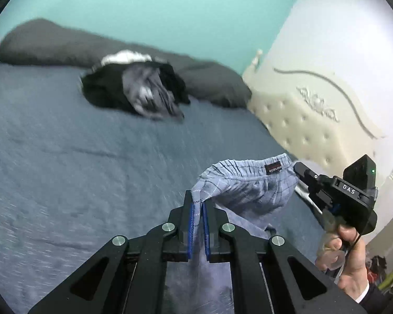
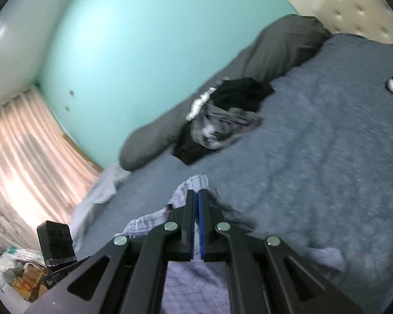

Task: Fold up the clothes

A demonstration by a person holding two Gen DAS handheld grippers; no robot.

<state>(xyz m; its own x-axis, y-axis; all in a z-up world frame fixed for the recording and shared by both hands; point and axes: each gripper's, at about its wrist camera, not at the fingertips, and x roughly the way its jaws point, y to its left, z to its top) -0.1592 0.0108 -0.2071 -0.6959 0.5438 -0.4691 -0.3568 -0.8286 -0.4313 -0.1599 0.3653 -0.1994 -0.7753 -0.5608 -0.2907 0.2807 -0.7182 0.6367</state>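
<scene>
Both claws clamp the checked shorts [image 1: 238, 183] — left claw [image 1: 198, 204], right claw [image 2: 196, 196] — above the bed [image 1: 65, 144].

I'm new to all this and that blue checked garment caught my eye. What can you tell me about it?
The blue checked shorts look like thin woven cotton, pale blue with darker grid lines. A gathered waistband carries a small dark label. They hang stretched between two claws: the left claw is shut on one edge, the right claw is shut on the other. The rest droops below toward the blue-grey bedspread; whether it touches the bed is unclear.
</scene>
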